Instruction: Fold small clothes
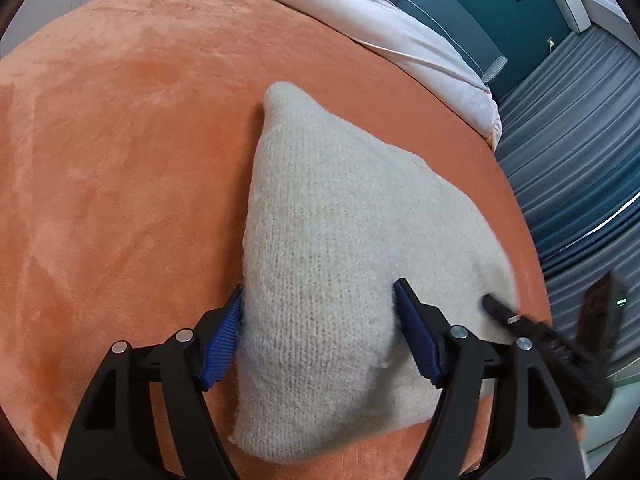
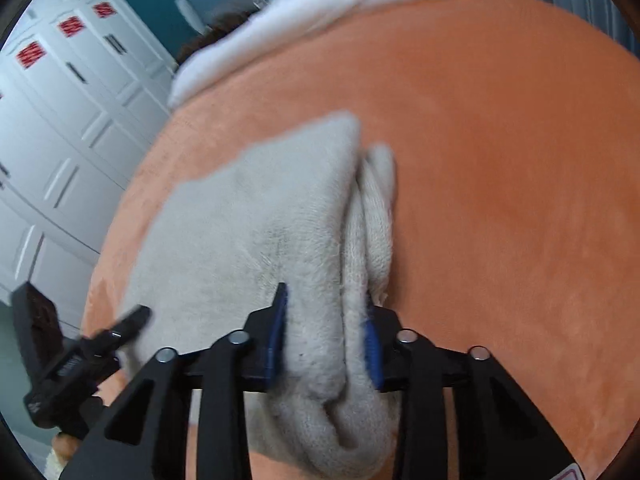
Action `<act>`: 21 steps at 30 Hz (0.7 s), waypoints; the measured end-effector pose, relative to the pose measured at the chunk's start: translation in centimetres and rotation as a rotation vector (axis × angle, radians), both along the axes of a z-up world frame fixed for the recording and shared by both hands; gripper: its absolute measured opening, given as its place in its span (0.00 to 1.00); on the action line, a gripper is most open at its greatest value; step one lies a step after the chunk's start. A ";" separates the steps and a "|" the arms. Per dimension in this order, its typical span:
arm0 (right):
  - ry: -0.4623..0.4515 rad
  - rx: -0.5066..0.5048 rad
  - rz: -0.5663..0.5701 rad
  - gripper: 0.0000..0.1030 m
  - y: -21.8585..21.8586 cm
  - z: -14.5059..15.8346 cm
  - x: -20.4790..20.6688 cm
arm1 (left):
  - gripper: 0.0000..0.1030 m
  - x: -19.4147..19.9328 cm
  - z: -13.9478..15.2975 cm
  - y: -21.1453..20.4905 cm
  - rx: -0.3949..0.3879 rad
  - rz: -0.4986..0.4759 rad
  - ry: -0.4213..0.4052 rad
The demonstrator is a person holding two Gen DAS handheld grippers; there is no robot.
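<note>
— Cream-white knitted wool garment (image 1: 340, 240), location?
— Lying folded on the plush orange blanket (image 1: 120, 140) that covers the bed.
— Left gripper (image 1: 318, 334)?
— Spread wide, blue pads either side of the knit's near edge, left pad touching it; nothing clamped.
— Right gripper (image 2: 326, 332)?
— Narrowed and clenched on a bunched fold (image 2: 352, 320) of the same garment.

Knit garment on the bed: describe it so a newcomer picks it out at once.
An orange plush blanket covers the bed. Near its edge lies the folded knit garment, with the left gripper and right gripper at it. It is the only cream, ribbed-knit piece there, unlike the smooth pale sheet beyond the blanket.
</note>
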State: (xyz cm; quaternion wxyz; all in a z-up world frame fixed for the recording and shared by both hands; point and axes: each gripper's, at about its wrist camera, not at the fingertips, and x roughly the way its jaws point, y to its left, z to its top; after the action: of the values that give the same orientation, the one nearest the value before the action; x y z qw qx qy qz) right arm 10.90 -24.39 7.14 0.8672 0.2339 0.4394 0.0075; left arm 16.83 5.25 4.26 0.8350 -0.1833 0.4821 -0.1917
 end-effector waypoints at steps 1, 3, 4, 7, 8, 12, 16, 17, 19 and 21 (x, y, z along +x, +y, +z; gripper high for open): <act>-0.039 -0.006 0.007 0.22 0.1 1.2 -0.3 | 0.69 0.0 0.3 -0.3 0.019 -0.011 -0.012; -0.074 -0.006 -0.002 0.22 -0.4 1.8 -0.5 | 0.69 0.1 0.3 -0.8 0.049 -0.031 -0.026; -0.037 -0.022 -0.009 0.22 -0.4 0.7 0.1 | 0.70 0.1 0.2 -1.0 0.062 -0.034 -0.031; 0.114 -0.046 0.005 0.33 -0.1 -4.8 1.6 | 0.74 0.3 -0.4 -1.8 0.081 -0.041 -0.015; 0.094 -0.049 -0.004 0.34 -0.1 -4.4 1.5 | 0.74 0.3 -0.4 -1.9 0.088 -0.037 -0.018; 0.043 -0.054 -0.069 0.34 -0.7 -0.1 0.4 | 0.77 0.2 -0.3 -2.0 0.106 -0.022 -0.025; -0.061 -0.089 -0.093 0.39 0.0 3.6 -1.2 | 0.81 0.0 -0.3 -2.1 0.118 -0.019 -0.028; -0.066 -0.062 -0.073 0.37 0.1 3.9 -1.3 | 0.81 0.0 -0.3 -2.1 0.123 -0.019 -0.031; -0.077 -0.038 -0.045 0.29 0.2 3.9 -1.5 | 0.81 -0.2 -0.3 -2.2 0.132 -0.015 -0.036; -0.042 -0.075 -0.014 0.23 1.0 2.9 -1.3 | 0.82 -0.2 -0.3 -2.1 0.136 -0.010 -0.038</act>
State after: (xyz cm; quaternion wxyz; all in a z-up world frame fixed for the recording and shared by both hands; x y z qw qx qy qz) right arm 9.59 -23.34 10.03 0.8845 0.2042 0.4194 -0.0101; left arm 16.66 3.18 3.92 0.8536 -0.1198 0.4790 -0.1661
